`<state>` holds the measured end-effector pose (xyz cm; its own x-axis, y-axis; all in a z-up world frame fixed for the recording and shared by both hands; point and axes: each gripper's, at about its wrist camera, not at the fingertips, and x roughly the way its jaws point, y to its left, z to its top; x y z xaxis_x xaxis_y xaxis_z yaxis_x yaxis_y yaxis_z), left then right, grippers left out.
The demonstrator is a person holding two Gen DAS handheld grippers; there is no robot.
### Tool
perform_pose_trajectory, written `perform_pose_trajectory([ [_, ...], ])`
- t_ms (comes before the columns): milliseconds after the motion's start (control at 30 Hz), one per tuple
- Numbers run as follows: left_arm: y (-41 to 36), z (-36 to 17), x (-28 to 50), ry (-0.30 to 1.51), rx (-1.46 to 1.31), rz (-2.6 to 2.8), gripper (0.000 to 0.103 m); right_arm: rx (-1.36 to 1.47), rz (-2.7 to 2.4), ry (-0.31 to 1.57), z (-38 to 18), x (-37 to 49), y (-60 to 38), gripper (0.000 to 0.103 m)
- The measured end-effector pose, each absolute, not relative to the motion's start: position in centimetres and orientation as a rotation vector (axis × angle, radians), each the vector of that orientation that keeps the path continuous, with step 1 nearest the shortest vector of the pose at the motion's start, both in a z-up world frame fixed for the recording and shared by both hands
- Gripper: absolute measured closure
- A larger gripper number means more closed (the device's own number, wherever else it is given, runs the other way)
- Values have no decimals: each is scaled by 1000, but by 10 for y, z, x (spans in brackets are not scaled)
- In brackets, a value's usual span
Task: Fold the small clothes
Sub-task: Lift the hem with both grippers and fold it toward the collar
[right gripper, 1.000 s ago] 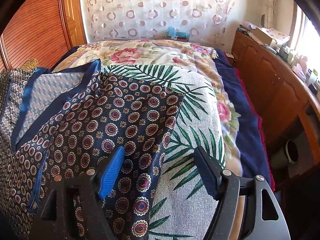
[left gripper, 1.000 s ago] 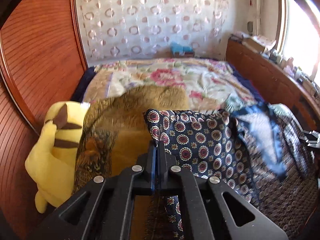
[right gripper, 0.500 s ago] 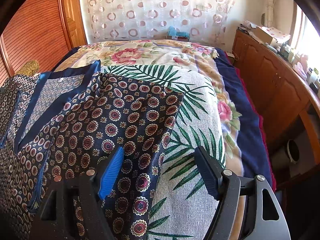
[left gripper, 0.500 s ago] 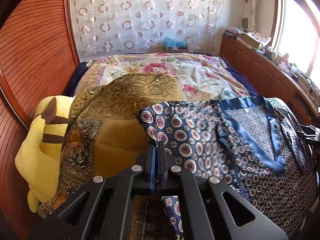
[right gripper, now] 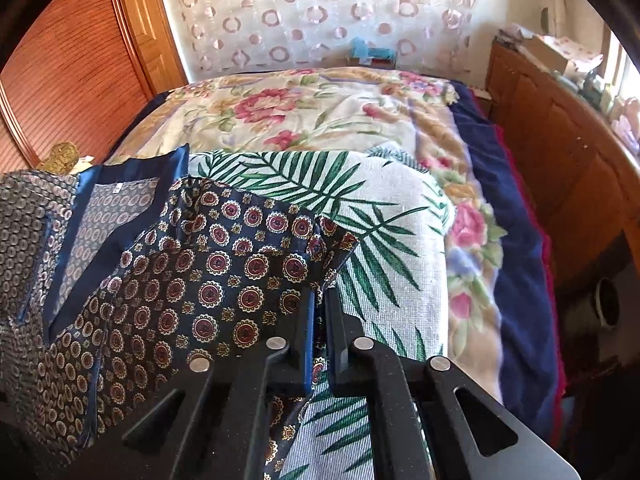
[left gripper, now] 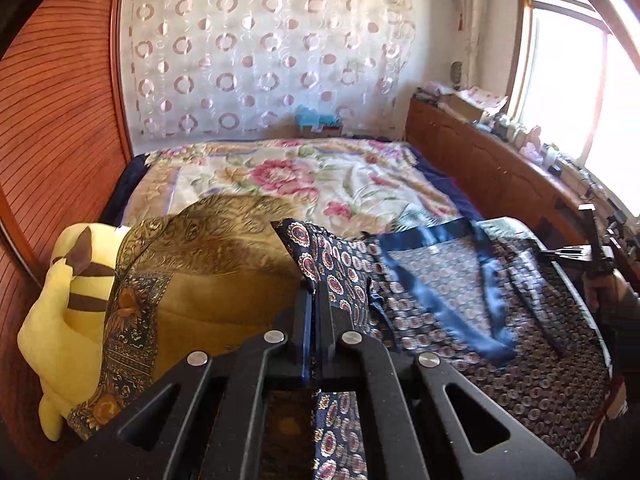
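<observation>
Where the right gripper [right gripper: 320,300] stood wide a second ago, its blue-lined fingers straddling the medallion-print garment [right gripper: 224,276] without touching it, we now see the jaws have just been closing and are pinched together on that garment's corner, which puckers upward just this side of the palm-leaf towel [right gripper: 380,208]. The left gripper [left gripper: 314,300] is clamped as before on the opposite corner of the same navy cloth, a fold of it rising between the pads and more of it trailing under the black frame. Since the earlier left-wrist picture the garment has been drawn out flatter: its blue satin neck band [left gripper: 432,276] lies spread to the right of the left gripper, and the far side reaches toward the other tool, seen at the right edge with a hand [left gripper: 604,288] behind it. We take the floral bedspread [left gripper: 288,172] as our landmark: the garment lies on the near side of it, partly over the palm-leaf towel. To the left of the garment is the mustard paisley cloth [left gripper: 212,268], draped over something bulky, and beyond that, against the wooden wardrobe door [left gripper: 60,120], sits the yellow plush toy [left gripper: 64,312]. From the left wrist the bedspread now shows more of its far end than before.
</observation>
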<state>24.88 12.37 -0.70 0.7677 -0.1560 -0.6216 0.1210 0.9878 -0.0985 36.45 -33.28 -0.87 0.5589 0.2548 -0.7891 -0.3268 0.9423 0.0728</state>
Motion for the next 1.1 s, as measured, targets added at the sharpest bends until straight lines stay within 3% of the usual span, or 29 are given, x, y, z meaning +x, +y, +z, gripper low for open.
perform_pose_trajectory([
  [500, 118, 23, 155, 540, -63, -188, 101, -86, 410, 600, 77, 229, -337, 102],
  [800, 126, 17, 96, 505, -80, -168, 101, -67, 354, 519, 87, 150, -368, 102],
  [1100, 139, -14, 30, 564, -103, -128, 101, -58, 358, 545, 63, 63, -388, 102],
])
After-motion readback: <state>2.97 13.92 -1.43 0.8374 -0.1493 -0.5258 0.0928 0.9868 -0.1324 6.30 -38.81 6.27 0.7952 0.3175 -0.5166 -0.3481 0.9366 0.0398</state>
